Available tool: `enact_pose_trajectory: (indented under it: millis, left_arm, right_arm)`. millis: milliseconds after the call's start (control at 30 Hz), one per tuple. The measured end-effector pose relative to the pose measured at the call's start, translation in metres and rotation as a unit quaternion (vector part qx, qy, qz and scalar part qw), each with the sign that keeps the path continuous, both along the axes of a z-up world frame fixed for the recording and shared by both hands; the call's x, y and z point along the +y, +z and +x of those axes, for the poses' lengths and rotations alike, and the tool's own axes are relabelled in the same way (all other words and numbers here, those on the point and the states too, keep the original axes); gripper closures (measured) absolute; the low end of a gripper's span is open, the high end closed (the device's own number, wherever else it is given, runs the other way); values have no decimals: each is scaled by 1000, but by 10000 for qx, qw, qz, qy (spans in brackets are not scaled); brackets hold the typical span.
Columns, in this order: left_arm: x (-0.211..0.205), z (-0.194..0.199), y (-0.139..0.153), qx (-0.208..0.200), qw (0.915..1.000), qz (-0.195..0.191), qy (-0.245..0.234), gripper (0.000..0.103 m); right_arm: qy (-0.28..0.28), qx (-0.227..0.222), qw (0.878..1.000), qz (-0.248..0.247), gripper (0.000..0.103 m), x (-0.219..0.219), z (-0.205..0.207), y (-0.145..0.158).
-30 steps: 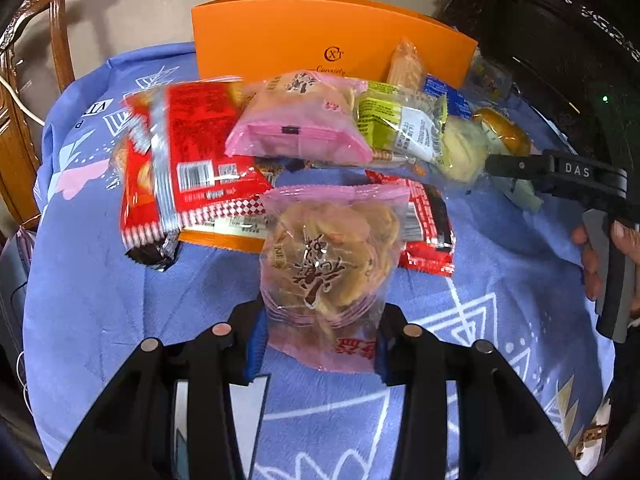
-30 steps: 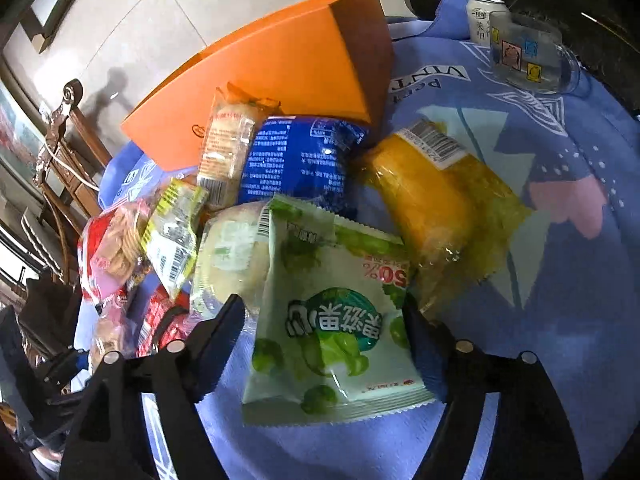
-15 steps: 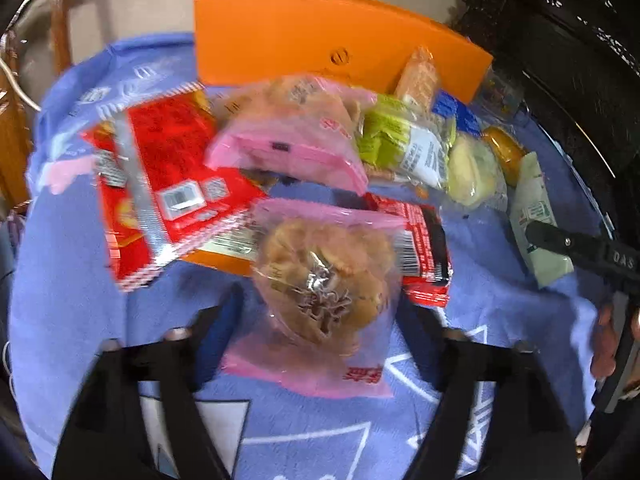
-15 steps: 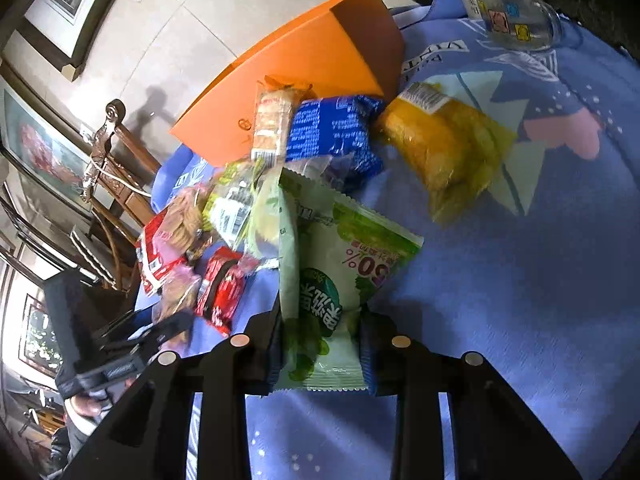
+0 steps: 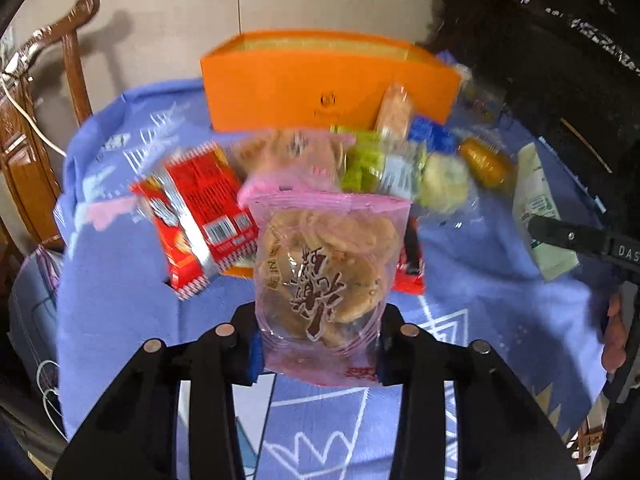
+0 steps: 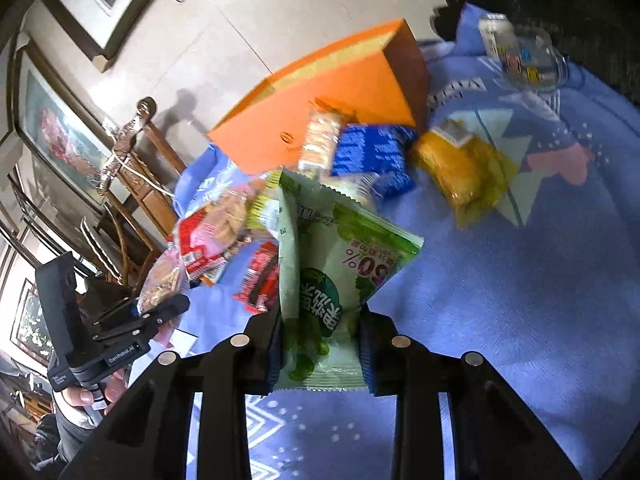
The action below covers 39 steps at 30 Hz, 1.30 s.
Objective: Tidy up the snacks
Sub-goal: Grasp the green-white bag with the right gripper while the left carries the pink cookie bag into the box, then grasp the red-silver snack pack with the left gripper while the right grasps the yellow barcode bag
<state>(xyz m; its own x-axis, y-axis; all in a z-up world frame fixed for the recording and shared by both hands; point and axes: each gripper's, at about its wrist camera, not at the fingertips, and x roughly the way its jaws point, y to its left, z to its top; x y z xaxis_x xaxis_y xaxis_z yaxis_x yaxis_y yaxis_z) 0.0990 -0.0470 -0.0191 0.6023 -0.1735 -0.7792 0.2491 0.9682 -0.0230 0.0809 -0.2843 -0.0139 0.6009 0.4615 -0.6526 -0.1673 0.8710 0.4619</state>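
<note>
A pink clear bag of round cookies [image 5: 324,272] hangs above the blue cloth between the pads of my left gripper [image 5: 318,344], whose jaws are closing on its lower part. My right gripper [image 6: 320,344] is shut on a green snack bag [image 6: 340,264], folded and lifted off the table. In the left wrist view the right gripper [image 5: 538,227] and its green bag [image 5: 536,200] show at the right edge. From the right wrist, the left gripper [image 6: 160,312] shows low on the left with the cookie bag [image 6: 160,284]. An open orange box [image 5: 320,80] stands at the back.
In front of the box lie red packs [image 5: 200,200], a second pink bag [image 5: 288,152], a green-yellow pack [image 5: 372,164], a blue pack [image 6: 372,152], a cracker pack [image 6: 320,136] and a yellow pack [image 6: 460,168]. A glass dish [image 6: 528,56] sits far right. A wooden chair [image 5: 24,140] stands at the left.
Both bags have come up off the cloth. The left jaws let go and closed again on the cookie bag. The right jaws shut on the green bag and drew it back from the pile.
</note>
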Motion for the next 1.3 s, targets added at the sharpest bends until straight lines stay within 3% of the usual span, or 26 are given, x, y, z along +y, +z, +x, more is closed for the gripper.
enact_pose_trajectory:
  millis: [233,367,533,633,800,967,1000,1033,1133,1300]
  left_arm:
    - [2,2,44,-400,9992,-55,-30,65]
    - [-3,19,70,-608,9981,0,-82,65]
    - [-15,62,113,-1011,9948,69,-40,65]
    - [-23,104,130,-1149,9933,128,13,65]
    - [-32,179,131,-1047,9942,168,183,65]
    - [-43,240,101,-833,9954,382,262,64]
    - [-45,249,95,-815,9953,395,350,63]
    - [-45,256,91,-776,9954,350,442,58]
    - [-41,267,78,-665,9928,333,935,6]
    - [-29,249,74,-682,9929,499,840,5]
  right_arm:
    - [58,-429,9990,-110,72,4,-12,33]
    - [74,-783,9967,-222,72,9,-4,68]
    - [45,-1175,9923,-380,72,13,34,111]
    - [-83,-1323,9904,-380,72,14,79,131]
    - [-200,-1262,9905,-513,72,23,150,132]
    - [-408,-1129,9909,-604,71,22,207,111]
    - [-418,-1087,9910,-658,65,25,216,106]
    - [-424,-1029,9913,-704,60,28,228,99]
    - [-661,-906,9904,-813,53,30,237,84]
    - [-732,-1146,9883,-686,47,20,214,81]
